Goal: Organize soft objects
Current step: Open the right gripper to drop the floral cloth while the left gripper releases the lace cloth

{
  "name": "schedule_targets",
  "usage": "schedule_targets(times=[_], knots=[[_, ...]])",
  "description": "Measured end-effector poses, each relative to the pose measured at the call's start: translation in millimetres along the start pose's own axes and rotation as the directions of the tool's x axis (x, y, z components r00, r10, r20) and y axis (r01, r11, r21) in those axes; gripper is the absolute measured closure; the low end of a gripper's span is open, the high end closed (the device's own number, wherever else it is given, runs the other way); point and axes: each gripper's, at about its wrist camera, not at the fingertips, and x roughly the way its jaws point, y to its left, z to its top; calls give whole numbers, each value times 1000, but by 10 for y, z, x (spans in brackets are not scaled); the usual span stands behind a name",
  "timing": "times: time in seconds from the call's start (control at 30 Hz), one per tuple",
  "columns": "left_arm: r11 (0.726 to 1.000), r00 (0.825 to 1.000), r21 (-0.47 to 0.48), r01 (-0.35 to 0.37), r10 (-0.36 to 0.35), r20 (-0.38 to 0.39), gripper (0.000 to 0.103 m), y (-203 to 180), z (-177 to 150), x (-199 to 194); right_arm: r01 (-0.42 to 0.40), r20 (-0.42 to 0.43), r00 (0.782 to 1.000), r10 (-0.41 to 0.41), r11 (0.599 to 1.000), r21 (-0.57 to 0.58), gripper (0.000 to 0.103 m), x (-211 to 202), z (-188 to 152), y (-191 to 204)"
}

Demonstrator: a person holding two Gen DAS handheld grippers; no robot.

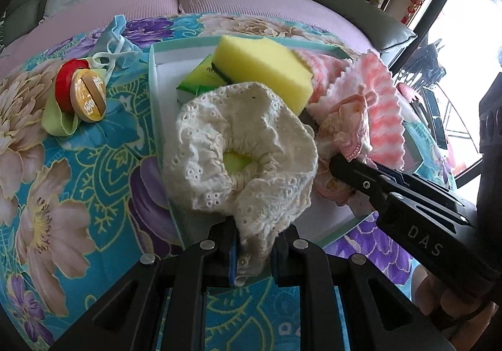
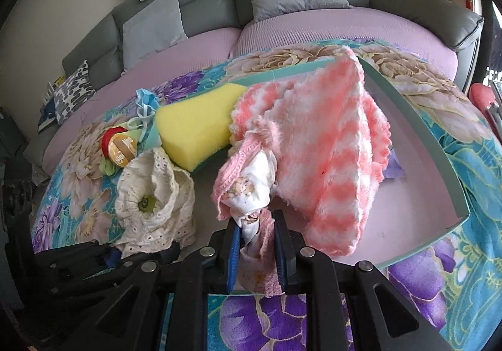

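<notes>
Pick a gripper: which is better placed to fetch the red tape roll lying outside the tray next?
Left, probably. The red tape roll lies on the left gripper's side. The right gripper works at the tray's other end. Both currently clamp cloth: cream eyelet lace cloth left, pink-trimmed garment right.

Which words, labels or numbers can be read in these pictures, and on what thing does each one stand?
"DAS": pale letters on the black body of the right gripper, seen in the left wrist view.
Gold disc beside the red roll: white characters on it, too blurred to read.
Green pack under the yellow sponge: a small dark mark, too small to read.
Nothing else bears readable text.
</notes>
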Motion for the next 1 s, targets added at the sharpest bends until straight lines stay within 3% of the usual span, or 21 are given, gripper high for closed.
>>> schedule_targets(times=[0.27,0.43,0.57,0.6,0.7,1.0], knots=[[1000,1000,-3,6,-6,-4,83,27,6,9,15,-8,1000,-15,1000,1,79,8,0,6],[1000,1000,2,9,-9,-1,59,16,24,-62,32,-4,999,-32,999,-1,77,-22,9,17],[1000,1000,13,17,-17,10,55,7,41,-140,41,13,999,-41,999,10,75,-95,32,-2],[1000,1000,16,17,-17,14,53,3,46,-163,43,16,999,-43,999,12,74,-112,38,-3],[999,999,28,16,-17,28,49,-25,57,-236,48,26,998,-48,999,13,54,-160,57,10],[999,995,32,4,-7,95,43,53,127,-512,45,98,994,-46,999,13,52,-372,123,62]])
